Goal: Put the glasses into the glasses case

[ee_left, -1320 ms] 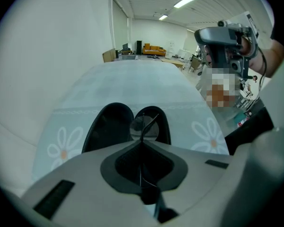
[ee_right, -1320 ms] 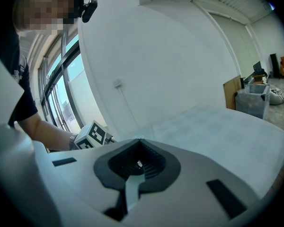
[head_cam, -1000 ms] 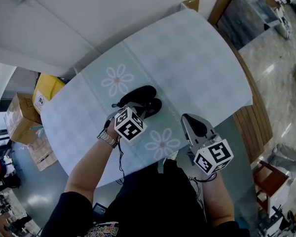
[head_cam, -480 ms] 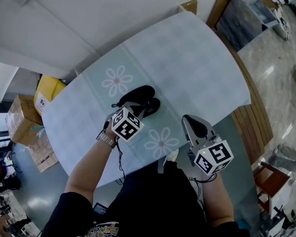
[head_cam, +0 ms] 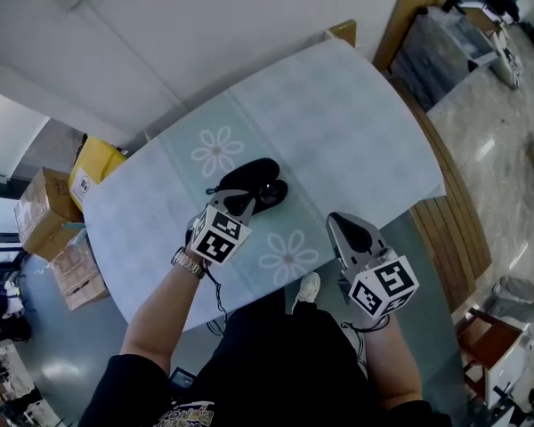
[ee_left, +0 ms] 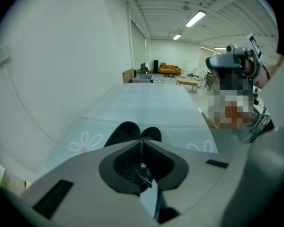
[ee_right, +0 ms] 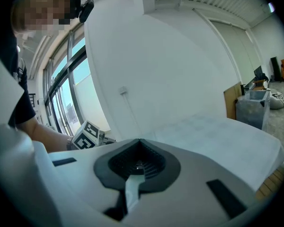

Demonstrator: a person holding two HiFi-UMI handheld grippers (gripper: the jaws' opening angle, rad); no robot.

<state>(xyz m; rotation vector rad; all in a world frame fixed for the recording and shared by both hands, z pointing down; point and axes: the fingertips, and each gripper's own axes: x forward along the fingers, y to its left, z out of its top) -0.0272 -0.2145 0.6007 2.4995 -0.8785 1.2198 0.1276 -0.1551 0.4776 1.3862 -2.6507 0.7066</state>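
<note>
Head view shows the black glasses case (head_cam: 251, 181) near the middle of the flower-patterned table (head_cam: 338, 123), its two dark lobes side by side. The glasses cannot be made out apart from it. The left gripper (head_cam: 239, 202) points at the case from the lower left, tips just beside it; in the left gripper view its jaws are clenched together, with only a thin glint in the hollow behind the tips. The right gripper (head_cam: 338, 219), at lower right by the table's edge, also has its jaws pressed together, grasping nothing.
</note>
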